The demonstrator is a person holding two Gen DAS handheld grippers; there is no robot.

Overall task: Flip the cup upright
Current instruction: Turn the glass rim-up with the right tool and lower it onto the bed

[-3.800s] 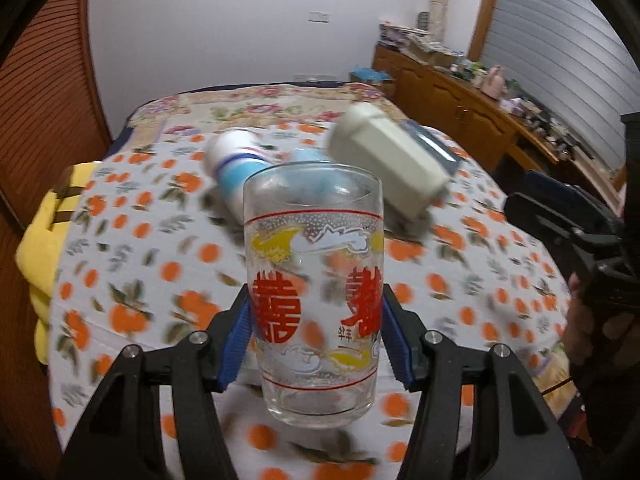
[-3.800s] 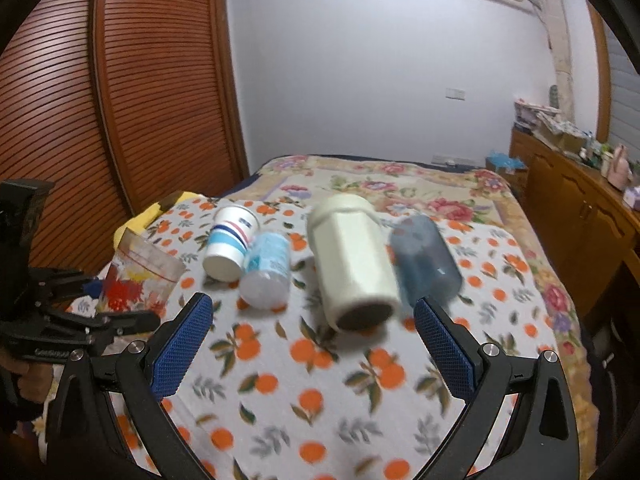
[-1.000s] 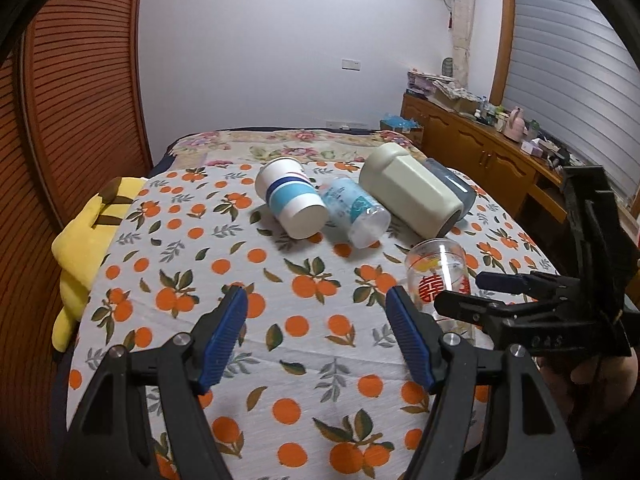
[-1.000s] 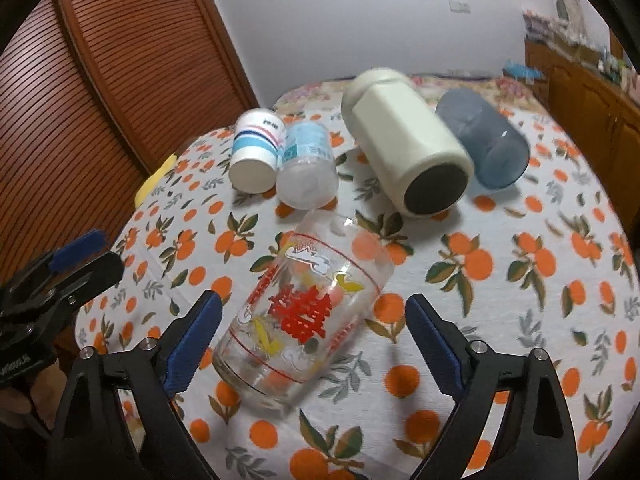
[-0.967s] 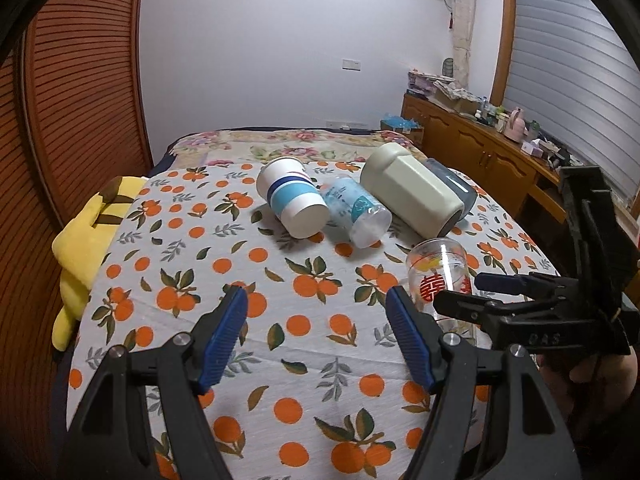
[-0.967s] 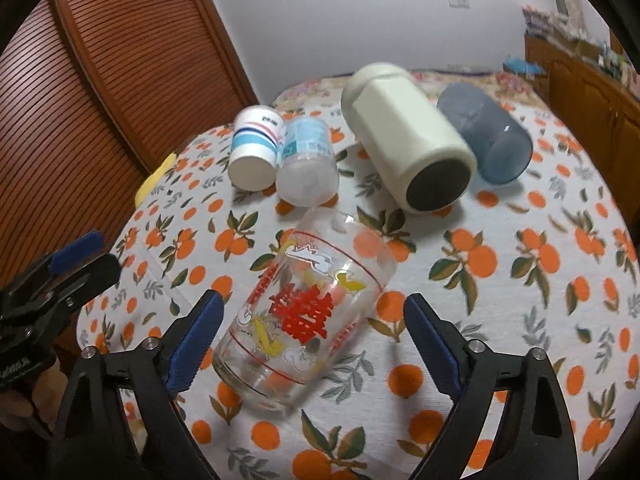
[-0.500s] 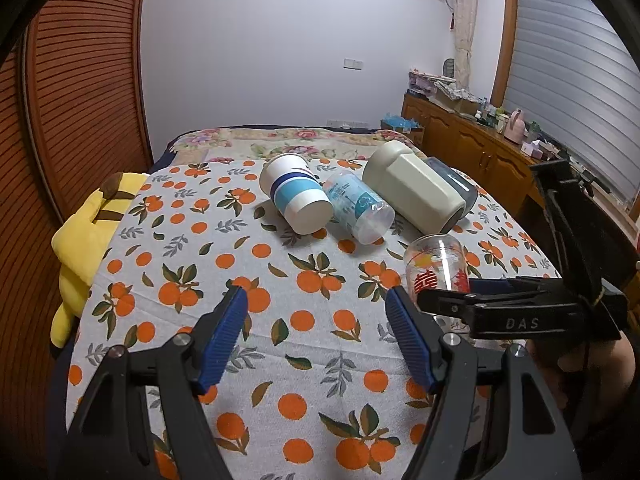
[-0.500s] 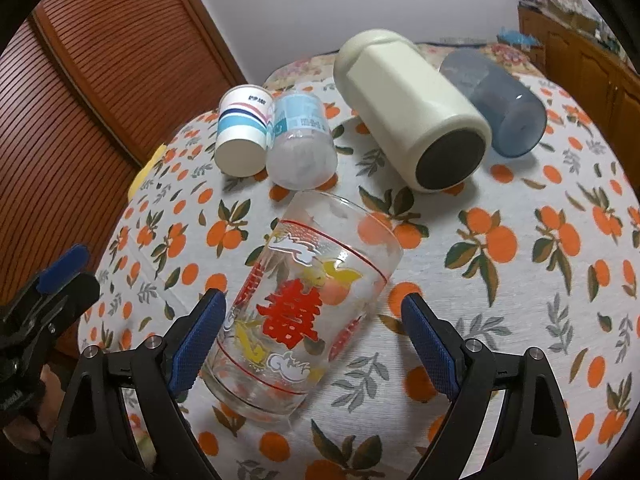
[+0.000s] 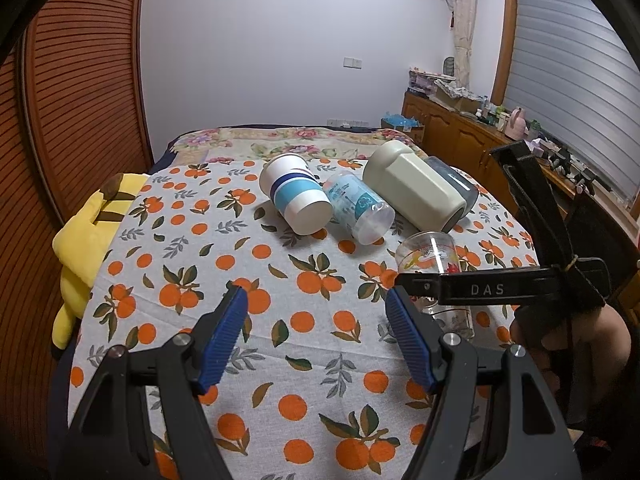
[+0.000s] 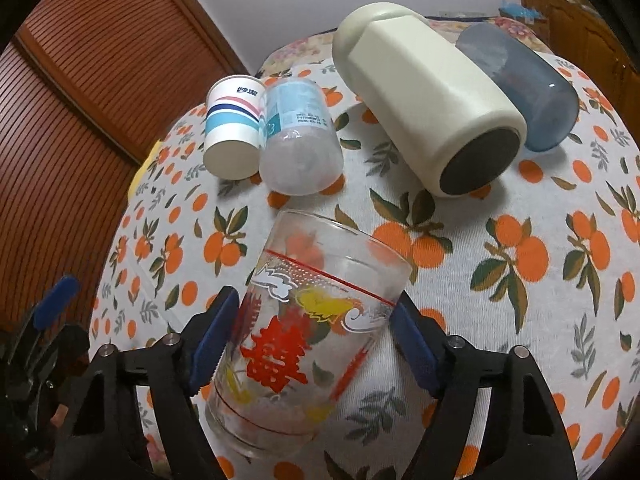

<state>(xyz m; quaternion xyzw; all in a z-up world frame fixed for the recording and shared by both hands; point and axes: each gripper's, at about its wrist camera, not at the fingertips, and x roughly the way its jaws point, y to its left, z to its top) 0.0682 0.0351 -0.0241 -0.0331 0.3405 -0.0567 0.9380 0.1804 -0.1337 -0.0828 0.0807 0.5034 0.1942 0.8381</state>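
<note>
A clear glass cup [image 10: 308, 320] with red characters and yellow and white clouds stands upright on the orange-print cloth. My right gripper [image 10: 312, 328] has its blue pads on both sides of the glass, closing around it; whether they press it I cannot tell. In the left wrist view the glass [image 9: 430, 256] stands at the right, partly hidden behind the right gripper's black finger. My left gripper [image 9: 316, 336] is open and empty over the cloth, left of the glass.
Several containers lie on their sides behind the glass: a striped paper cup [image 10: 234, 128], a clear plastic bottle [image 10: 298, 140], a cream jug [image 10: 428, 104] and a grey-blue tumbler [image 10: 528, 80]. A yellow plush toy [image 9: 86, 232] lies at the table's left edge. A wooden sideboard [image 9: 460, 140] stands at the right.
The right gripper has moved forward around the glass and its jaws have narrowed onto it. The left gripper, which held the glass 3.8 s ago, has let go and drawn back.
</note>
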